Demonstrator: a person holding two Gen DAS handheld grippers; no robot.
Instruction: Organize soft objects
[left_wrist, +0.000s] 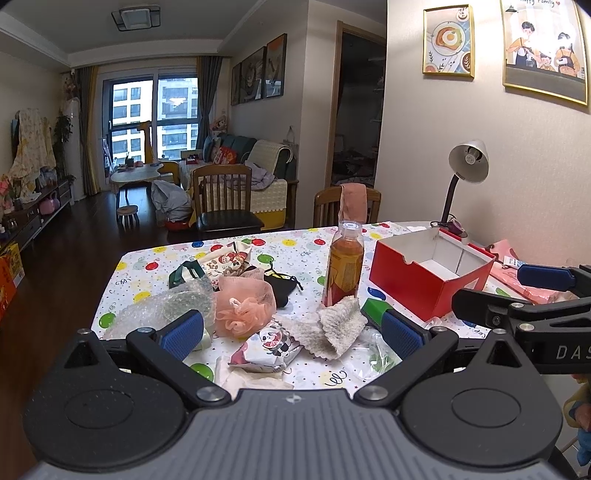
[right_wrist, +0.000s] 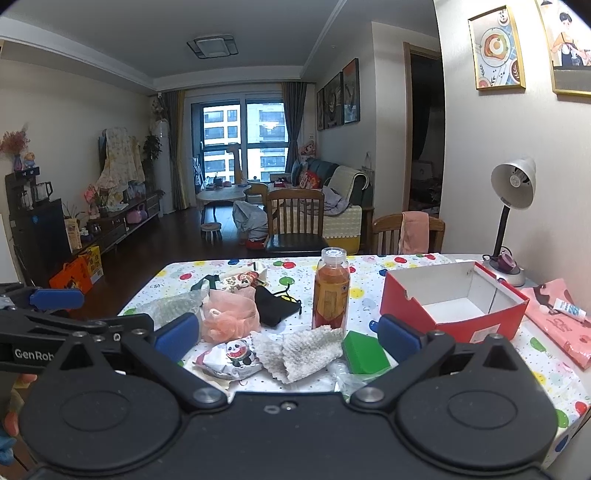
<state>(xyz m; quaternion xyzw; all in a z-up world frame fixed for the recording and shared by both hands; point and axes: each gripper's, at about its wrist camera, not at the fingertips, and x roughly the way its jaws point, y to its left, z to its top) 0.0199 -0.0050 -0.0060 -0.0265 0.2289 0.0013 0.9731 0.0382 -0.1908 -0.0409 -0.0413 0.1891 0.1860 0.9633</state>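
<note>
Both my tools spread wide, empty: left tool (left_wrist: 291, 334), right tool (right_wrist: 288, 338). Near the bottle (right_wrist: 330, 291), clear wrap (left_wrist: 373, 354) half hidden behind my pad, contents unclear.

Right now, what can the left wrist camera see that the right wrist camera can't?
Only the left wrist view shows the right hand-held gripper, open, reaching in from the right. Only the right wrist view shows the left hand-held gripper, open, plus a dark cabinet by the far wall. Both show the red box, the bottle, the peach bath pouf, the white cloth and the lamp.
</note>
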